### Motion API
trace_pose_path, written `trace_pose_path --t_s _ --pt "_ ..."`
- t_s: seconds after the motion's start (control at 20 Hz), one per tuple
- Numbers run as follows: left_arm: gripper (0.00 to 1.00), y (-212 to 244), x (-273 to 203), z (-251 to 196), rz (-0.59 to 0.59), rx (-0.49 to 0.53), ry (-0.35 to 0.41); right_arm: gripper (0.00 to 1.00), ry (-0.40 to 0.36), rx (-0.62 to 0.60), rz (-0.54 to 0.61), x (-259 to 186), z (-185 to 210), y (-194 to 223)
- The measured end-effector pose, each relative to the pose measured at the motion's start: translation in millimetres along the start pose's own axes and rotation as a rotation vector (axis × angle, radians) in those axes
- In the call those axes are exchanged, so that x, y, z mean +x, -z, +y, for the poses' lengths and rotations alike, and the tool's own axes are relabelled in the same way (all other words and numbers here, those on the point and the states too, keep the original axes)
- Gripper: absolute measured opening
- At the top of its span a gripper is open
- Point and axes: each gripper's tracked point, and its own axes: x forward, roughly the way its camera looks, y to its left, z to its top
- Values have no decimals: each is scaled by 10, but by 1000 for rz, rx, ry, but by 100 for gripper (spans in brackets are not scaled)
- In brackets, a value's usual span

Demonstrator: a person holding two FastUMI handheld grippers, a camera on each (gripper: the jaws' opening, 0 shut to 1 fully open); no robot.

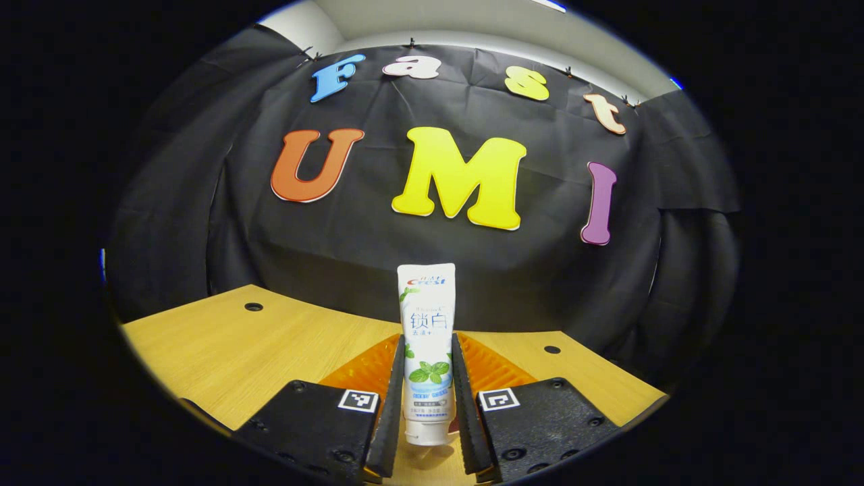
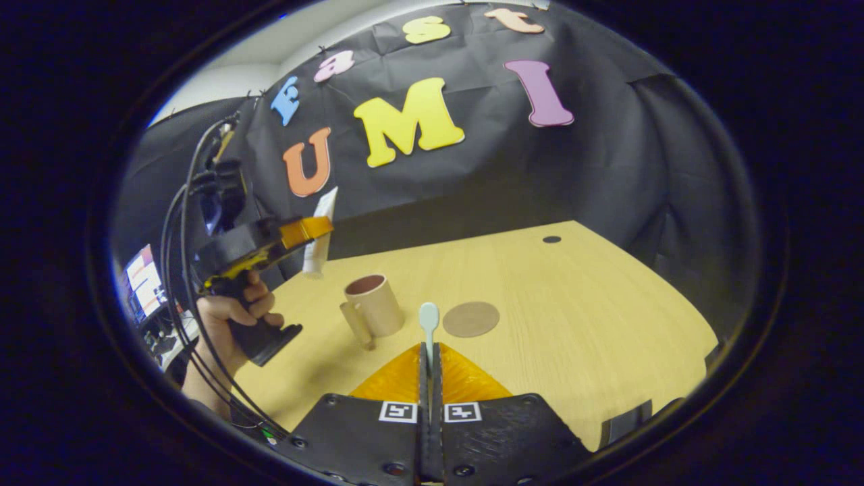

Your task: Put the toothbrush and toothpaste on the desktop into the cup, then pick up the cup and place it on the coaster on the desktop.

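1. Light wood-grain desktop (image 1: pixel 223 351), also in the right gripper view (image 2: pixel 574 317). Small round dark hole (image 1: pixel 254 306) near its far left corner, another (image 1: pixel 552 349) near the far right edge; one hole (image 2: pixel 551 239) at the far edge in the right gripper view.
2. Black cloth booth wall (image 1: pixel 351 236) hanging behind the desktop's far edge, creased, clipped along the top.
3. Pale wall strip (image 1: pixel 472 20) above the cloth.
4. Lit screen (image 2: pixel 144 280) beyond the desktop's left edge, partly hidden, beside black cables (image 2: pixel 177 270).

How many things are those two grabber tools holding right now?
2. The toothpaste stands upright, clamped in the left gripper above the desk. The toothbrush is pinched in the right gripper, near the cup.
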Motion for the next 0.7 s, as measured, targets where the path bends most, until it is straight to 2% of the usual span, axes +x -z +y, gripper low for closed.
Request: trace_pose_path --t_s 0.15,0.35,0.55,0.7 --pt "40 118 135 -35 18 -21 -1 0 -18 -3 -50 -61 -11 -136" --pt "40 180 203 -125 30 -10 4 0 -20 -1 -46 -55 -80 -114" --pt "41 181 204 -138 21 20 1 0 10 2 -61 -68 -211 -132" --pt "42 190 177 -138 23 2 14 0 38 -2 -78 -120 -285 -163"
